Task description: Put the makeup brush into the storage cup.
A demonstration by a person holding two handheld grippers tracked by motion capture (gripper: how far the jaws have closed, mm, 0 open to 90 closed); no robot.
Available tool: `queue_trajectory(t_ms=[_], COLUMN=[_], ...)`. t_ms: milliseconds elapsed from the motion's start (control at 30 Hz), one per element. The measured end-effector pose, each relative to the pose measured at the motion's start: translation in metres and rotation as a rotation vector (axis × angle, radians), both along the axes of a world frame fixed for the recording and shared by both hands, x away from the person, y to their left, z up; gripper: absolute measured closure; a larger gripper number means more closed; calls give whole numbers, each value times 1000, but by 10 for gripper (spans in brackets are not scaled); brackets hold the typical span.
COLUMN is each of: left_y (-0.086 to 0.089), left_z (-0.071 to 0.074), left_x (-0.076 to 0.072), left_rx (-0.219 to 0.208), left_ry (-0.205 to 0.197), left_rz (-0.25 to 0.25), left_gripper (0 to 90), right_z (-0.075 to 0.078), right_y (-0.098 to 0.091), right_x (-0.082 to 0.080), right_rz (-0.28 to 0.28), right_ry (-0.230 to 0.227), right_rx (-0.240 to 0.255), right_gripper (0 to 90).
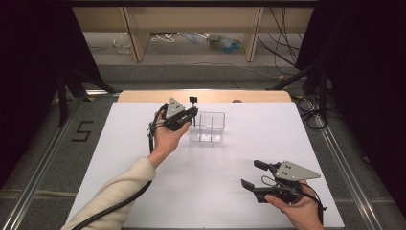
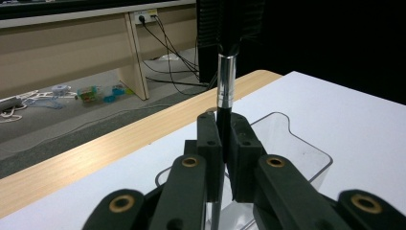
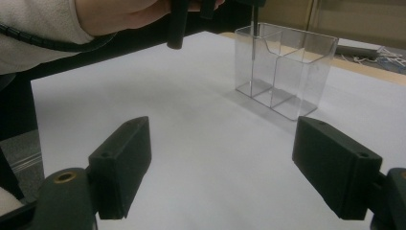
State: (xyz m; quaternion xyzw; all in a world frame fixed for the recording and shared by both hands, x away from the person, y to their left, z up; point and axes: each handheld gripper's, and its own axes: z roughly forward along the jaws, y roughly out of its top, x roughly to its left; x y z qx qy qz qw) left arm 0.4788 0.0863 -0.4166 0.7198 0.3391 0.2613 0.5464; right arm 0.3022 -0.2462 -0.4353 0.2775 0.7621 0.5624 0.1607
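A brush with a black head, silver ferrule (image 2: 226, 81) and thin black handle stands upright, head up (image 1: 193, 99). My left gripper (image 1: 194, 112) (image 2: 224, 143) is shut on its handle just below the ferrule. It hovers over the left end of a clear plastic divided container (image 1: 210, 127) (image 2: 306, 153) (image 3: 287, 72) at the back middle of the white table. The handle's lower end (image 3: 252, 33) dips into that end of the container. My right gripper (image 1: 250, 173) (image 3: 220, 163) is open and holds nothing, low over the table's front right, its jaws pointed toward the container.
A white sheet (image 1: 215, 191) covers the table, with a wooden edge (image 1: 206, 96) at the back. Beyond it are bench legs (image 1: 136, 38), cables and small clutter (image 1: 225, 43) on the floor. Black curtains flank both sides.
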Motion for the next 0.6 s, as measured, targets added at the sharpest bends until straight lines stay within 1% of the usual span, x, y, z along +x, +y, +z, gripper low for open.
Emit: queue_trajectory(t_ms=[67,100,133,200,233,600], left_y=[0,0,0,0,0,-2], left_z=[-1,-1,-1,-3,-3,-7], left_x=[0,0,0,1,1,2], left_rx=[2,1,2,3,5,11], left_ry=[0,2,2,4,6,22], left_rz=[1,1,2,2,1,-4], left_gripper=[849,849,849,849,849,848], right_z=[0,1,1,1,0,0], right_y=[0,-1,-1,-1,-1,0], right_x=[-1,-1,-1,-1,0,0], right_rz=[2,-3,-2,-2,-3,-1], right_ry=[11,14,15,14,6,5], right_rx=[0,-12,-10,-10,-12,-13], right_gripper=[221,221,222,222,222,222])
